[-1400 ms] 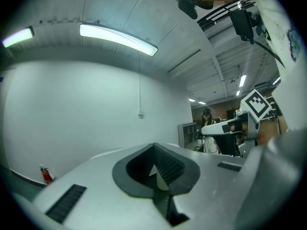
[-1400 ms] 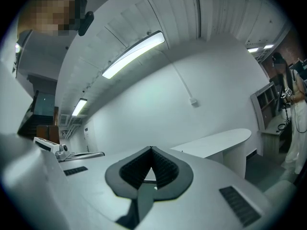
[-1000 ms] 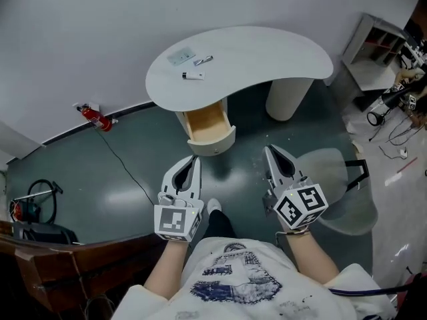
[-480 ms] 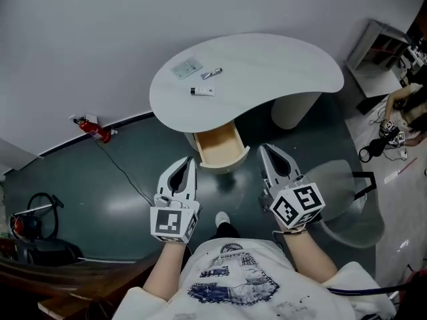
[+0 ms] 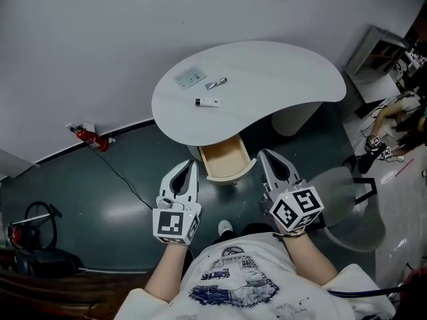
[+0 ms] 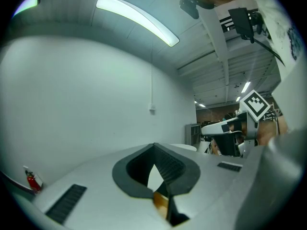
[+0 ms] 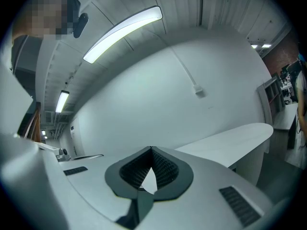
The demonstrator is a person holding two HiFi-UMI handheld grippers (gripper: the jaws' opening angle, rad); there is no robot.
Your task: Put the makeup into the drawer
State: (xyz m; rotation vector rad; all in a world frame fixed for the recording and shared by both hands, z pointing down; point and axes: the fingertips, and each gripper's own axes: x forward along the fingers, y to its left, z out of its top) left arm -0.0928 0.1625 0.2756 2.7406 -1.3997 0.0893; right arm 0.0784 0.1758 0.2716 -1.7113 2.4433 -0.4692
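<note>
A white kidney-shaped table (image 5: 280,72) stands against the wall, with an open wooden drawer (image 5: 225,162) pulled out under its near edge. On its left part lie three makeup items: a flat clear packet (image 5: 189,78), a small silver stick (image 5: 216,83) and a white tube with a dark cap (image 5: 208,102). My left gripper (image 5: 193,165) is shut and empty, just left of the drawer. My right gripper (image 5: 264,155) is shut and empty too, just right of it. Both point level at the table; the table top (image 7: 230,140) shows in the right gripper view.
A round stool (image 5: 350,202) stands at my right. A red fire extinguisher (image 5: 87,137) lies at the wall's foot on the left, with a cable across the dark floor. Shelving (image 5: 380,52) and a person's arm (image 5: 390,112) are at the far right.
Both grippers and I have moved closer to the table; the drawer now lies between the two gripper tips. Jaws stayed shut.
</note>
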